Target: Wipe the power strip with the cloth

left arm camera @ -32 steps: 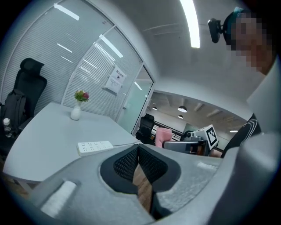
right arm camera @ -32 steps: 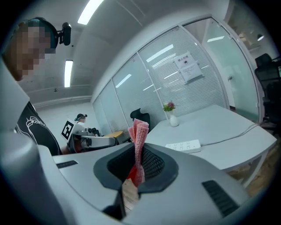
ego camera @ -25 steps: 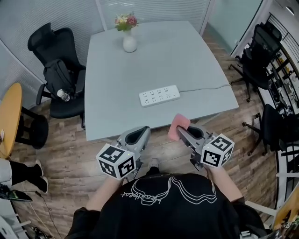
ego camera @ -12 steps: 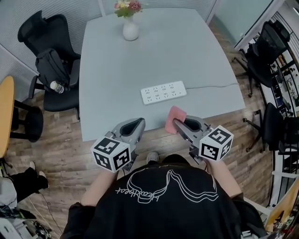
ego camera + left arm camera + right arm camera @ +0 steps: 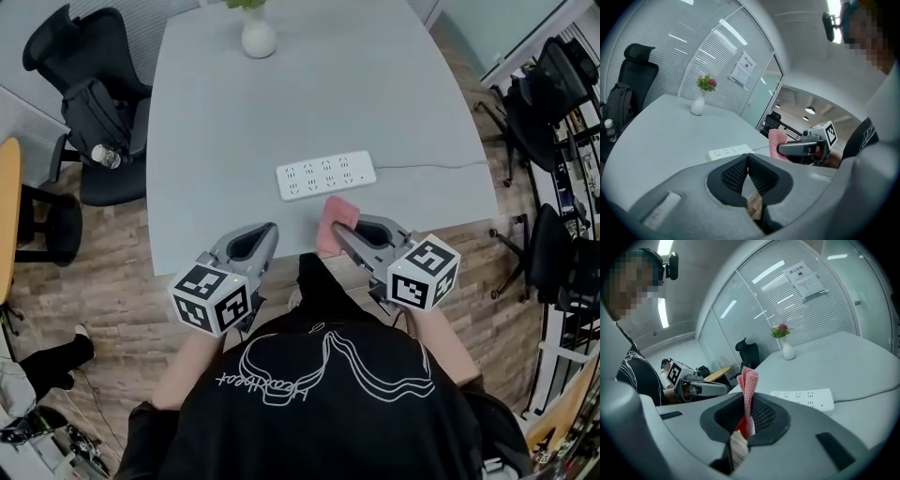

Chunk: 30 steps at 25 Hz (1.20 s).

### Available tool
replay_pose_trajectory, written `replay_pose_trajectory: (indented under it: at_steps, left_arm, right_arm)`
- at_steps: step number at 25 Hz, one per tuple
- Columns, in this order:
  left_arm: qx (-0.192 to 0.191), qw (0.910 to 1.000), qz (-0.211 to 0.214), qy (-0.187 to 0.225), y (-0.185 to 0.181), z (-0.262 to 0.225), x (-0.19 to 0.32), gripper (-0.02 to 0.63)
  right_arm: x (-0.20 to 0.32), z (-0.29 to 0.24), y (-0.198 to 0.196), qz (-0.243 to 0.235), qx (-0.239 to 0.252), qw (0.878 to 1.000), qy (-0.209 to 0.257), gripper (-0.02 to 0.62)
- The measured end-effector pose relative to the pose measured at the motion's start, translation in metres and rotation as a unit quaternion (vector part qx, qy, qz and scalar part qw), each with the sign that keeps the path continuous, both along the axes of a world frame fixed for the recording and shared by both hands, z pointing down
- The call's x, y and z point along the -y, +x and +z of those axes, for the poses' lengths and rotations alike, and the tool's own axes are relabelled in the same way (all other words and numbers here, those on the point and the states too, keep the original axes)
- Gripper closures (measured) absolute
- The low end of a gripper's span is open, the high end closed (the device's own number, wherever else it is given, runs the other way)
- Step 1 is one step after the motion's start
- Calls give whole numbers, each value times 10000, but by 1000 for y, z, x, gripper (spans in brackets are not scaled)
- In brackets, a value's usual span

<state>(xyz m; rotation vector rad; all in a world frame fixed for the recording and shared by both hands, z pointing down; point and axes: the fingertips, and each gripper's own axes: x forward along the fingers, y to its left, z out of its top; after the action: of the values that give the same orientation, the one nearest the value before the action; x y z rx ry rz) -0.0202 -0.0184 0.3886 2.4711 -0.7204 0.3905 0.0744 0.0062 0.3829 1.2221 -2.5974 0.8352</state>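
Since a second ago: the person has stepped in toward the table (image 5: 281,112). Both grippers hung over the floor then; now they reach its near edge. The cloth has closed most of the gap to the power strip.

Right gripper (image 5: 747,414): clamped on the pink cloth (image 5: 749,379). A folded band of it stands upright out of the pads, top end free. From above, the cloth sits just past the table's near edge, close to the strip's near long side, not touching.

Left gripper (image 5: 747,163): jaws pressed together, nothing between them. It is level with the right one, off to its left, at the table edge.

Power strip (image 5: 325,174): white, flat on the grey top, long side toward the person, cable (image 5: 431,166) running off right. White vase (image 5: 258,37) at the far end, well apart.

Step, by my reading: approach only. The cloth is carried in and wiping has not begun.

Next move calls for taking the cloth forward and down onto the strip's top face, then sweeping along its length. The strip looks light and unfixed and may slide under the wipe. The empty left gripper could steady one end.
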Motion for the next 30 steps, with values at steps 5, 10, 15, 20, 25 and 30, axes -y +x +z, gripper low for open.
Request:
replay_pose_trajectory:
  at_steps: [5, 10, 15, 20, 25, 30]
  left_arm:
    - [31, 9999, -129, -50, 2, 4, 23, 592]
    - [95, 9994, -288, -153, 1, 17, 42, 592]
    - [131, 9982, -489, -316, -9, 30, 60, 592]
    - [131, 9970, -660, -393, -24, 37, 79, 592]
    - [200, 9958, -780, -436, -34, 45, 91, 592]
    - [183, 9946, -896, -489, -42, 49, 101, 592]
  right_arm:
    - [35, 9, 2, -135, -18, 9998, -136, 555]
    - [64, 21, 0, -373, -90, 9988, -305, 555]
    - [91, 34, -14, -631, -203, 9968, -447, 555]
    - [113, 52, -32, -877, -397, 9932, -659, 555]
    - [128, 68, -44, -1063, -488, 9896, -832, 555]
    - [136, 82, -56, -1258, -609, 9849, -1023, 555]
